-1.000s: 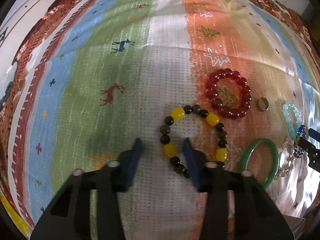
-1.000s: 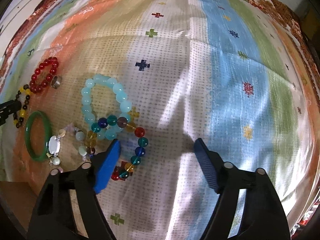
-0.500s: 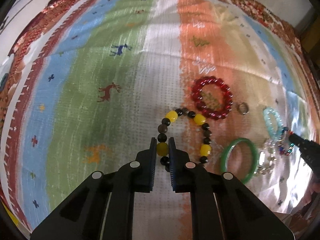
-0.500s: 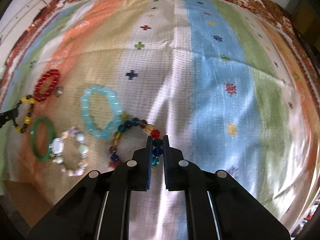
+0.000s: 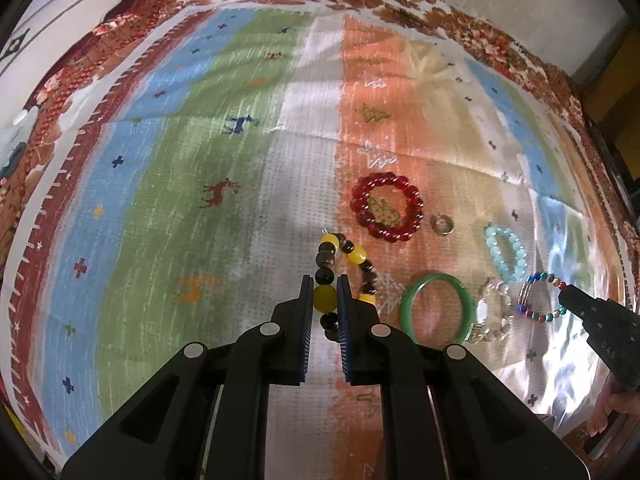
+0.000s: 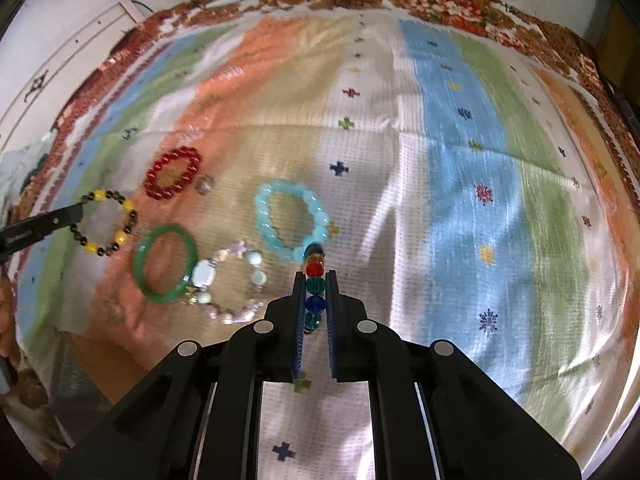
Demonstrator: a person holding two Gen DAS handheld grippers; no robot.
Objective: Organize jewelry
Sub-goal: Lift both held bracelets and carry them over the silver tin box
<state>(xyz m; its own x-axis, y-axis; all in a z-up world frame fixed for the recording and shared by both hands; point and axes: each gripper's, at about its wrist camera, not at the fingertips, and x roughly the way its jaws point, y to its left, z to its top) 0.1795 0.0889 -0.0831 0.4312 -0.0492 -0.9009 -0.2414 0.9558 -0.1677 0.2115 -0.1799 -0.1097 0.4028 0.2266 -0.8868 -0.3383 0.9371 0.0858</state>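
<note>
Left tongs (image 5: 324, 298) clamped on yellow/black bracelet (image 5: 352, 256), loop trailing fwd-right toward red bracelet (image 5: 386, 208). Right tongs (image 6: 314, 285) clamped on multicolour bracelet (image 6: 315, 280), loop running fwd along tongs, w/ aqua bracelet (image 6: 292, 220) just beyond, touching or not unclear.

The right gripper (image 5: 568, 298) body bears small letters, seemingly "DAS".

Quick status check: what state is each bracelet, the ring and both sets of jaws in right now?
left gripper: shut on yellow-and-black bracelet
right gripper: shut on multicolour bracelet
red bracelet: flat on cloth
ring: flat on cloth
green bangle: flat
aqua bracelet: flat
pale bracelet: flat, touching bangle
</note>
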